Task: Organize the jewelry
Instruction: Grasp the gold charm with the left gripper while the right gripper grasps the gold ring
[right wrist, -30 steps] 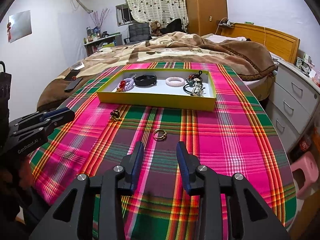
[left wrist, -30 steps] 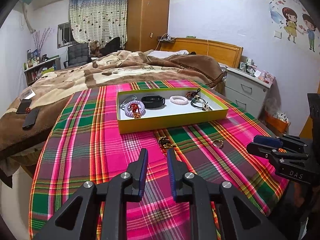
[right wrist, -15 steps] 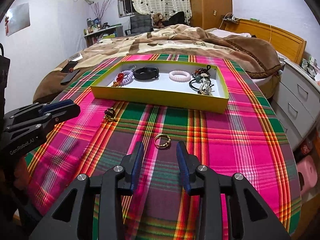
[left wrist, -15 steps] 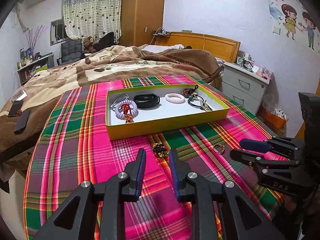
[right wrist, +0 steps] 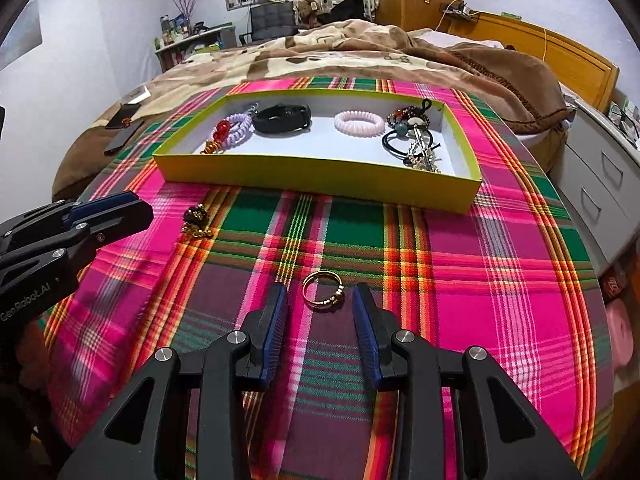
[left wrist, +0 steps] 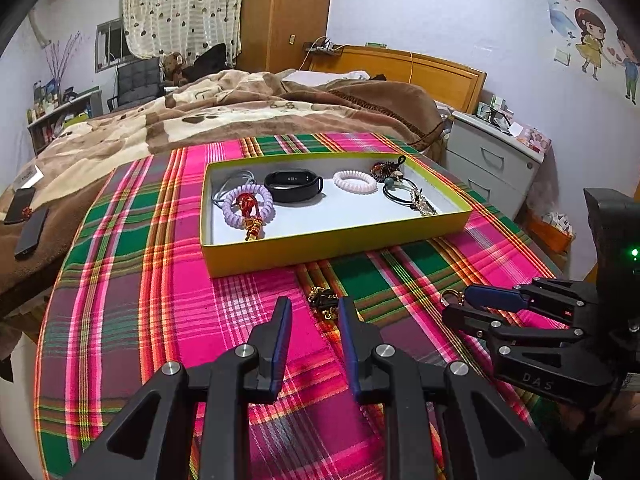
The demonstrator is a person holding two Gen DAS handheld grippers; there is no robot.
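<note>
A yellow tray (left wrist: 320, 246) (right wrist: 320, 180) on the plaid tablecloth holds hair ties, a black band and bead pieces. In front of it lie a small black-and-gold charm (left wrist: 325, 301) (right wrist: 196, 220) and a gold ring (right wrist: 323, 290) (left wrist: 452, 295). My left gripper (left wrist: 314, 312) is open, its tips just short of the charm, nothing between them. My right gripper (right wrist: 320, 300) is open too, with the ring lying on the cloth between its fingertips, untouched. Each gripper shows at the edge of the other's view.
The round table's plaid cloth (right wrist: 500, 280) drops off at the right and near edges. A bed with a brown blanket (left wrist: 240, 120) lies behind the table, phones (left wrist: 28, 228) on it. A grey nightstand (left wrist: 496, 160) stands at the right.
Both grippers have come forward and lower toward the table. The left jaws have widened and now stand near the charm; the ring now lies between the right fingertips.
</note>
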